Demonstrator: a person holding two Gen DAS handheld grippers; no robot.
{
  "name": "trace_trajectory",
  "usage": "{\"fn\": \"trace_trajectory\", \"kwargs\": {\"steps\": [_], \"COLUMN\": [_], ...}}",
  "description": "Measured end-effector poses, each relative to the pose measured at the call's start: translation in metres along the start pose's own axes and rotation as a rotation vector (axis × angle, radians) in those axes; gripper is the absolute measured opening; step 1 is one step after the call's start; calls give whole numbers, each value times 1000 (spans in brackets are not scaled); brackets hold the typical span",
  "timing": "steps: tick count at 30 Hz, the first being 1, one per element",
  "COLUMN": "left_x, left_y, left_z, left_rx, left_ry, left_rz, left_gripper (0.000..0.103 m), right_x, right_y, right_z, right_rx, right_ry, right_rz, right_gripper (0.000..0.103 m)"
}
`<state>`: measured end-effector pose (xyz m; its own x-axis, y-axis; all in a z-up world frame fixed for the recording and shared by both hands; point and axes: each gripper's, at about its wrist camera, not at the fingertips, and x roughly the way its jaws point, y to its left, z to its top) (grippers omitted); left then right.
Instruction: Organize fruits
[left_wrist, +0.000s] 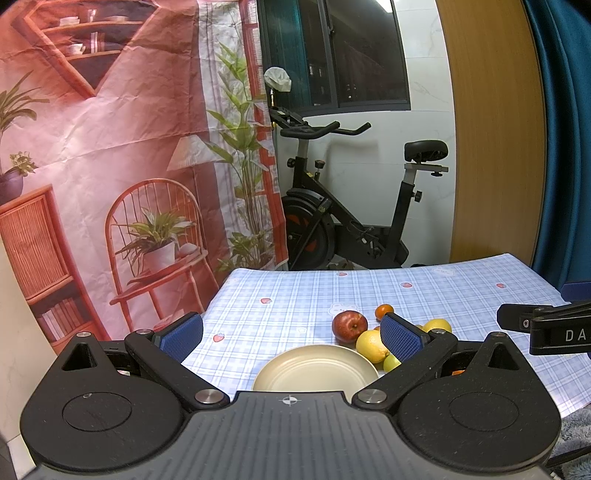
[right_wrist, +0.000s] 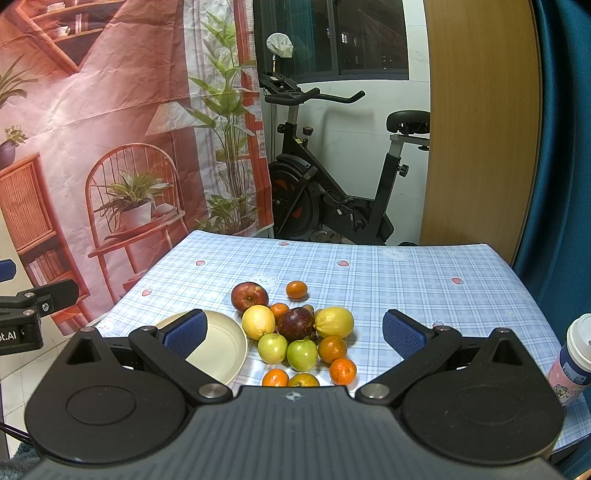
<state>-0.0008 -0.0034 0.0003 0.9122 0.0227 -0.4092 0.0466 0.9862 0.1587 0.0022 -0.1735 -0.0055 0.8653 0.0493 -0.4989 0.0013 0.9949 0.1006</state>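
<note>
A pile of fruit lies on the blue checked tablecloth (right_wrist: 388, 280): a red apple (right_wrist: 249, 296), two lemons (right_wrist: 258, 322) (right_wrist: 334, 322), a dark purple fruit (right_wrist: 295, 324), two green apples (right_wrist: 272, 348) (right_wrist: 302, 355) and several small oranges (right_wrist: 296, 289). An empty cream plate (right_wrist: 221, 347) sits just left of the pile. My right gripper (right_wrist: 295, 334) hovers open above the near side of the pile, holding nothing. In the left wrist view my left gripper (left_wrist: 291, 336) is open above the cream plate (left_wrist: 314, 369), with the red apple (left_wrist: 349, 326) and a lemon (left_wrist: 371, 345) to its right.
A paper cup (right_wrist: 574, 354) with a white lid stands at the table's right edge. Behind the table are an exercise bike (right_wrist: 332, 177), a printed wall hanging (right_wrist: 110, 129) on the left and a wooden panel (right_wrist: 480, 129) with a blue curtain on the right.
</note>
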Motion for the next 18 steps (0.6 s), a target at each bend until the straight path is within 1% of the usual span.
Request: {"fn": "trace_trajectory", "kwargs": {"steps": [18], "left_x": [0], "left_y": [0], "left_z": [1], "left_rx": [-5], "left_ry": [1], "left_rz": [-1], "left_gripper": [103], "right_x": [-1], "right_y": [0], "right_z": [1], "right_rx": [1], "right_ry": [-1], "right_rz": [1], "right_gripper": [103]}}
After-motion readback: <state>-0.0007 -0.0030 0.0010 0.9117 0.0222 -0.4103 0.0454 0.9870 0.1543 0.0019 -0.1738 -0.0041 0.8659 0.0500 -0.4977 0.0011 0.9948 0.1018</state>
